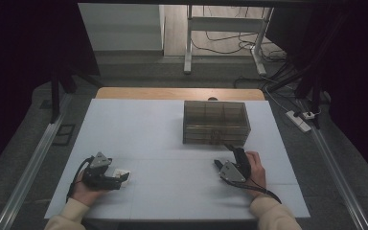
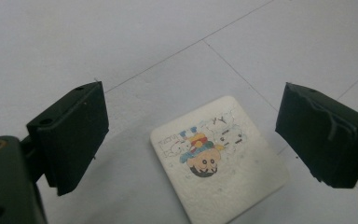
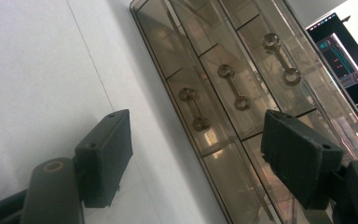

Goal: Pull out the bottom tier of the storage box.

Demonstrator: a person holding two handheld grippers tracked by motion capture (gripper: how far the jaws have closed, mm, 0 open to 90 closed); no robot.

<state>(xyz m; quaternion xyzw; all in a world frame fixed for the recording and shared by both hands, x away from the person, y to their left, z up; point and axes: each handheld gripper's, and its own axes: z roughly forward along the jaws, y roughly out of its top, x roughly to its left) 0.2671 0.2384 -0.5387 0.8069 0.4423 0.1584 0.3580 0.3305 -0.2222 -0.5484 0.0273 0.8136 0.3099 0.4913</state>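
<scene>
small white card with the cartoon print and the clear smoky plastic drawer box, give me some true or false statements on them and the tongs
1. The small white card with a cartoon print lies flat on the white table. True.
2. The left tongs are clamped on the card. False: they stand open, pads off it.
3. The clear smoky plastic drawer box sits in front of the right tongs. True.
4. The right tongs grip a drawer handle. False: open, holding nothing.

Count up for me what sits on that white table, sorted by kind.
White picture card: 1
Smoky clear drawer box: 1
Hand-held grippers, left and right, both with open jaws: 2
Total: 4
</scene>
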